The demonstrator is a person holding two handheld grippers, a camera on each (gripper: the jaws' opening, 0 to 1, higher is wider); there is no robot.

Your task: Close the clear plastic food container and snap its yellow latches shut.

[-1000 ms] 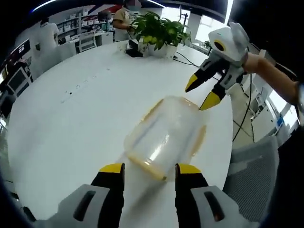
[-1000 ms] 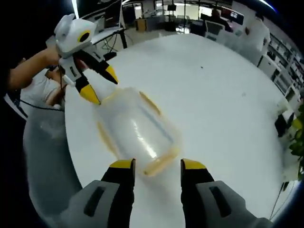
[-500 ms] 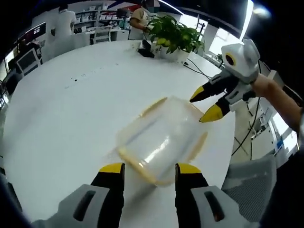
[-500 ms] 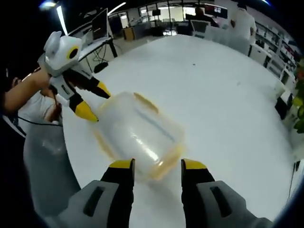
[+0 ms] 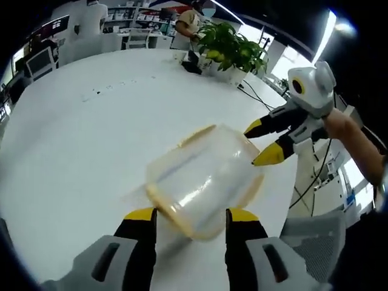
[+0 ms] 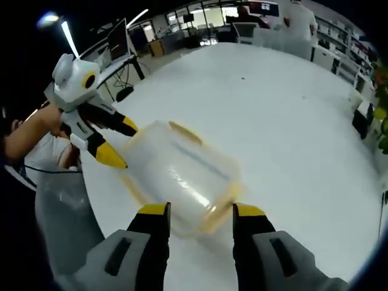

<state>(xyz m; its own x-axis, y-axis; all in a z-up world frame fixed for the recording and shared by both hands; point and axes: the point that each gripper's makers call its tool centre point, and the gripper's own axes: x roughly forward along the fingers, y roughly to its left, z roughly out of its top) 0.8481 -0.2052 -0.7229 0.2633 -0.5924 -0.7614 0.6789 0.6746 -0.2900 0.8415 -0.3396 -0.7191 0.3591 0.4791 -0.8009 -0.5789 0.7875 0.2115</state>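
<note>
The left gripper (image 5: 191, 214) has its yellow-tipped jaws spread, and the near end of the clear plastic food container (image 5: 203, 179) sits just ahead of and between the tips; whether they touch its rim cannot be made out. In the right gripper view the right gripper (image 6: 200, 210) is likewise spread, with the opposite end of the container (image 6: 179, 176) lying between its tips, so the two grippers face each other across it. The container rests on the white table (image 5: 85, 151) near the edge, lid on top, with yellow latches (image 5: 195, 135) along its sides; motion blur smears them, so it is hard to say whether each is snapped down, though the one on the long side seems to stand out from the wall. The right gripper (image 5: 262, 144) enters the left gripper view with parted jaws at the container's far corner, held by a hand (image 5: 339, 124). No labels or writing can be read. A potted plant (image 5: 233, 50) stands at the table's far side, and a grey chair (image 5: 315, 233) is cut off at the table's edge.
</note>
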